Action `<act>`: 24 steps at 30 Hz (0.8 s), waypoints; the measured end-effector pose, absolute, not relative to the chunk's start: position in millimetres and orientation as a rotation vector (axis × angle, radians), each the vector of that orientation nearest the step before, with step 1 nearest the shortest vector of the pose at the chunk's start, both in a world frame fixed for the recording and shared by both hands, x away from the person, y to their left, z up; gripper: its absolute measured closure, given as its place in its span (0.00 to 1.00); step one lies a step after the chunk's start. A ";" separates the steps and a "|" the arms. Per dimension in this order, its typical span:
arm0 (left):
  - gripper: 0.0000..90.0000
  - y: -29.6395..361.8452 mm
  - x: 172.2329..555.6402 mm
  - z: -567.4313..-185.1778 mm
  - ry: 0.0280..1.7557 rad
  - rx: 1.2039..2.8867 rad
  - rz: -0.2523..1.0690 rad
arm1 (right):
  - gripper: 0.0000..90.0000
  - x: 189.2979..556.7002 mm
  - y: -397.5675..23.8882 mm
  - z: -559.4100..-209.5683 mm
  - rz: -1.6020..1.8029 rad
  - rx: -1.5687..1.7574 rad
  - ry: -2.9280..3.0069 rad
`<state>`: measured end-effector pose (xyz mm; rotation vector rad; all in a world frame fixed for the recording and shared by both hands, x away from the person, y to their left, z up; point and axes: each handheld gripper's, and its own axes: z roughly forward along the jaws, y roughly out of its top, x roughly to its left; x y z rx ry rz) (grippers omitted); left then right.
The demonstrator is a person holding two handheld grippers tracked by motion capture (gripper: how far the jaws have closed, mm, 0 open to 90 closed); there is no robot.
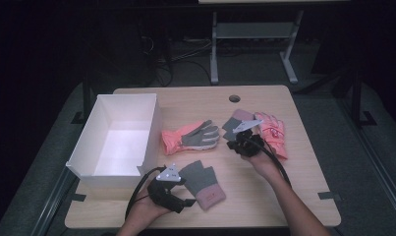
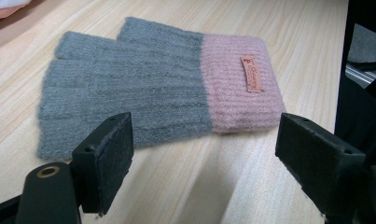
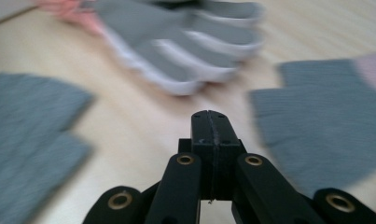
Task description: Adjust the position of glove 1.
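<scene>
Now – knit glove (image 2: 148, 88) just beyond spread left fingers (image 2: 106, 158) – untouched

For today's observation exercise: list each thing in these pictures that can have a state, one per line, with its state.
White box: open on top, nothing inside.
Near grey knit glove: lying flat, ungripped.
Far grey knit glove: flat, partly hidden by the right gripper.
Middle pink ski glove: flat, palm up.
Right pink ski glove: flat on the table.
Left gripper: jaws open, holding nothing.
Right gripper: jaws shut, holding nothing.
</scene>
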<state>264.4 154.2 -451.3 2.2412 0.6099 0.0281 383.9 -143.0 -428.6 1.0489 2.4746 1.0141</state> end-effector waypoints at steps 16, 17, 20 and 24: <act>0.21 154.1 265.2 -451.5 0.609 2.243 0.022 | 1.00 424.8 -154.8 -448.6 0.841 1.260 2.387; 0.21 153.9 265.3 -451.5 0.608 2.246 0.020 | 1.00 425.8 -153.9 -450.2 0.826 1.258 2.387; 0.21 153.7 265.2 -451.5 0.606 2.249 0.020 | 1.00 427.9 -151.5 -456.0 0.785 1.265 2.398; 0.21 153.2 265.0 -451.3 0.605 2.254 0.018 | 1.00 425.1 -152.2 -457.0 0.804 1.278 2.413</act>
